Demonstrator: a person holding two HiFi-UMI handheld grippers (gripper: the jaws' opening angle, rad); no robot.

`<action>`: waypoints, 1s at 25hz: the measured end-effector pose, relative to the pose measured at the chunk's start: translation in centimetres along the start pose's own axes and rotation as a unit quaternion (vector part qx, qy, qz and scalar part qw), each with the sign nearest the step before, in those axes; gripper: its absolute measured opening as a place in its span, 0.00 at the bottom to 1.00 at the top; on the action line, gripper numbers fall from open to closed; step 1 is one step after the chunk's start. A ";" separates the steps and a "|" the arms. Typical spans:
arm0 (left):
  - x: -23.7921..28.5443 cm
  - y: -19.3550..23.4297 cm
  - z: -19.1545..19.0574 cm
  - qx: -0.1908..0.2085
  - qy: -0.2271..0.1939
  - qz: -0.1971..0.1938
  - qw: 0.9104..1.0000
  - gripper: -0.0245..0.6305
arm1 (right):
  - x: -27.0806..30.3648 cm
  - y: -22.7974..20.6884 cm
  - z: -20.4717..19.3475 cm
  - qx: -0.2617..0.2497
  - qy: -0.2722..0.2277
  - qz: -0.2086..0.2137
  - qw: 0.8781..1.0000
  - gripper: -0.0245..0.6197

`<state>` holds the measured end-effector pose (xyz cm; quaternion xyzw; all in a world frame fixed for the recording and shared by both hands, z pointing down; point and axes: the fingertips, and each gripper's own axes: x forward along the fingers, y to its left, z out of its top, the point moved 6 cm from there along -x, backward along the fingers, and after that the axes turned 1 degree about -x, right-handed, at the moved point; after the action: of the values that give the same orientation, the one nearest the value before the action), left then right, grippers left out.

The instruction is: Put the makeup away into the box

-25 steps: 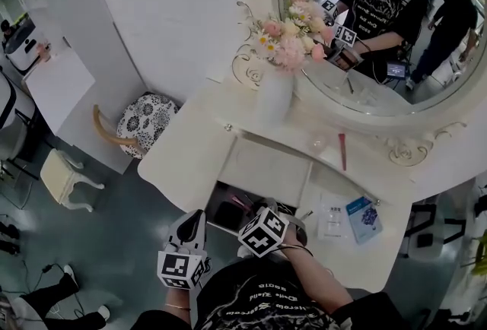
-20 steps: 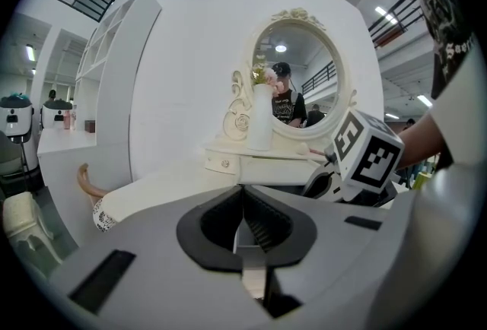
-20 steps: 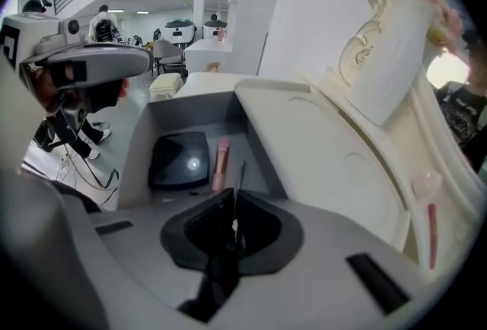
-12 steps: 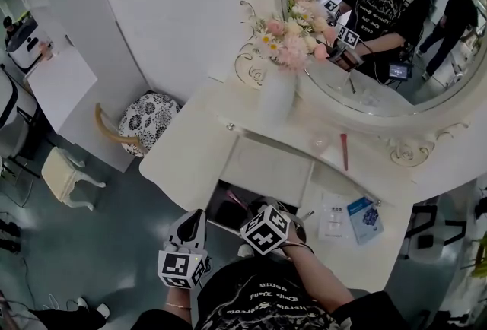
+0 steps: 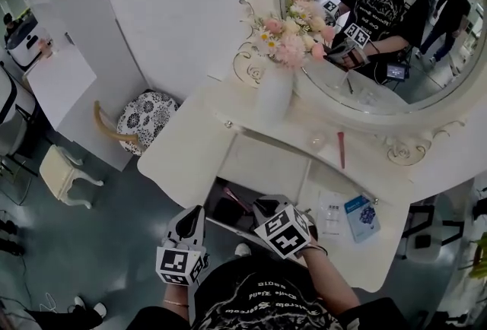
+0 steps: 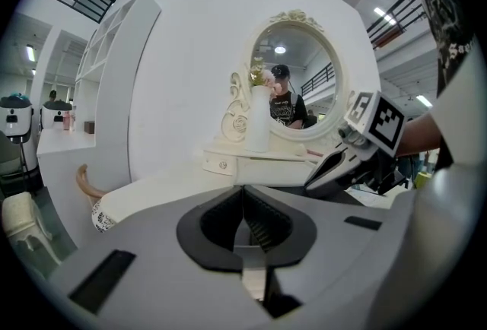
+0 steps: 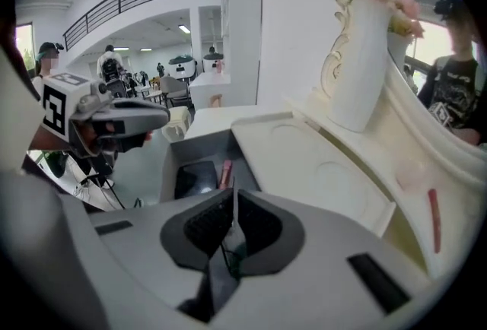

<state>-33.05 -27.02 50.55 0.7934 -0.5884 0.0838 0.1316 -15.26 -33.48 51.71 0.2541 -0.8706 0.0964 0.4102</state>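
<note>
Just beyond and below the jaws of the right gripper (image 7: 233, 198) lies the open drawer (image 7: 169, 161) of the dressing table (image 7: 304, 161). In the drawer a flat case (image 7: 195, 178) lies with a slim stick (image 7: 225, 172) along its right side. The tabletop spreads to the right of the jaws. Farther ahead on that side a vase (image 7: 364, 70) stands on it, before the mirror (image 7: 449, 85). A thin pencil (image 7: 433, 218) lies on the tabletop far to the jaws' right, near the mirror's foot. The left gripper (image 7: 161, 115) hangs off to the jaws' left.
</note>
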 end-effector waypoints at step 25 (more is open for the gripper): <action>0.6 -3.7 0.8 0.024 0.004 -0.084 0.996 0.07 | -11.3 -0.9 -9.1 0.142 -0.125 -0.147 0.971 0.09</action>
<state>-29.33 -26.79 49.59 0.8425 -0.5170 0.0895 0.1218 -2.69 -26.71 48.94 0.4449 -0.8456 0.1253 0.2672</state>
